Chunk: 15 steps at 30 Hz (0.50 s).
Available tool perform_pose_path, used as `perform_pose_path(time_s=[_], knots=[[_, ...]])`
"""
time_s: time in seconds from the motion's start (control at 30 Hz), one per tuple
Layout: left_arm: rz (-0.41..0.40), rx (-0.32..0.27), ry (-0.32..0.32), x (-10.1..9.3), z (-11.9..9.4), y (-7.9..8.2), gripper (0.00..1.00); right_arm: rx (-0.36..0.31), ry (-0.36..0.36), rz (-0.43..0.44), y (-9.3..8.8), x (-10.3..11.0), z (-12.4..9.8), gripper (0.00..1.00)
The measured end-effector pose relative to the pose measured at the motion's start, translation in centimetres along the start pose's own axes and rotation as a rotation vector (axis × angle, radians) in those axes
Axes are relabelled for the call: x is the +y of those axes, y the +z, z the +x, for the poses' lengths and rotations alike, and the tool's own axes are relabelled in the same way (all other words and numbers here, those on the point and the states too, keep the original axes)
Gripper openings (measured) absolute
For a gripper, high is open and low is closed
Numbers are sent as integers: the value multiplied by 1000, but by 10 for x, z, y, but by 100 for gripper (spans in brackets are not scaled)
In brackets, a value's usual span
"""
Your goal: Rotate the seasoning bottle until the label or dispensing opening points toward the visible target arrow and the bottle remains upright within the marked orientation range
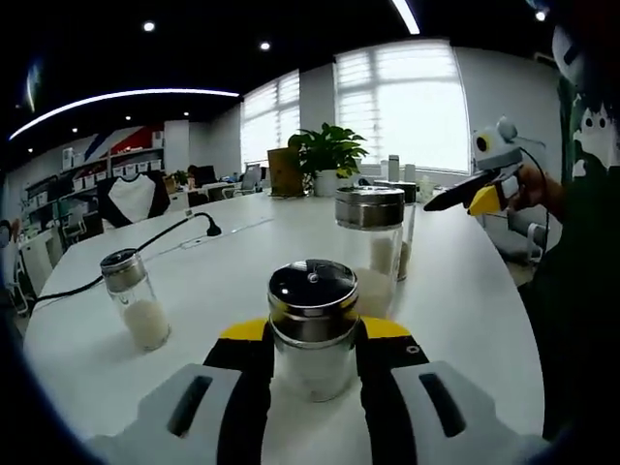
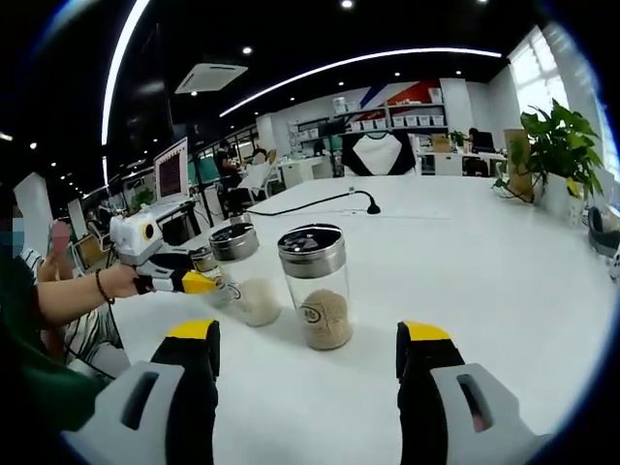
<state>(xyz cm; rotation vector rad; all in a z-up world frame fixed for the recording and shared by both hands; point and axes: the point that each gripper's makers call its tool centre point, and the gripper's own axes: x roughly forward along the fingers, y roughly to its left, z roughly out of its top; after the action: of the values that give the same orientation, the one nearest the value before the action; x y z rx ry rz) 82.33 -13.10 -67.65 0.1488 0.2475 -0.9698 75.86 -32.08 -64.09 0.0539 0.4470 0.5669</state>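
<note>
While left gripper (image 1: 313,354) clamps seasoning bottle (image 1: 313,329) | right gripper (image 2: 306,360) agape | bottles part-filled

Big open office here, dark ceiling (image 1: 194,39) with spot lamps and a long curved light strip (image 2: 368,60). Bright windows (image 1: 402,102) with blinds glow behind a leafy plant (image 1: 329,150). A white table (image 1: 262,232) sweeps across, a black cable (image 1: 145,242) trailing over it. Shelves (image 2: 417,121) line the far wall.
</note>
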Motion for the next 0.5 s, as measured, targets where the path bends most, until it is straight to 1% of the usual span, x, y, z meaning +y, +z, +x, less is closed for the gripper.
perform_pose_path(time_s=[0.07, 0.17, 0.3, 0.43, 0.5], knots=[[5, 1, -14, 0, 0, 0, 35, 2, 1, -1, 0, 0, 1, 75], [0, 1, -56, 0, 1, -1, 35, 2, 2, -5, 1, -1, 1, 75], [0, 1, -94, -1, 1, -1, 35, 0, -4, -4, 3, -3, 1, 75], [-2, 0, -110, -2, 1, -1, 35, 2, -4, -6, 3, -2, 1, 75], [-16, 1, -112, -2, 1, -2, 35, 5, -3, -2, 2, -2, 1, 75]])
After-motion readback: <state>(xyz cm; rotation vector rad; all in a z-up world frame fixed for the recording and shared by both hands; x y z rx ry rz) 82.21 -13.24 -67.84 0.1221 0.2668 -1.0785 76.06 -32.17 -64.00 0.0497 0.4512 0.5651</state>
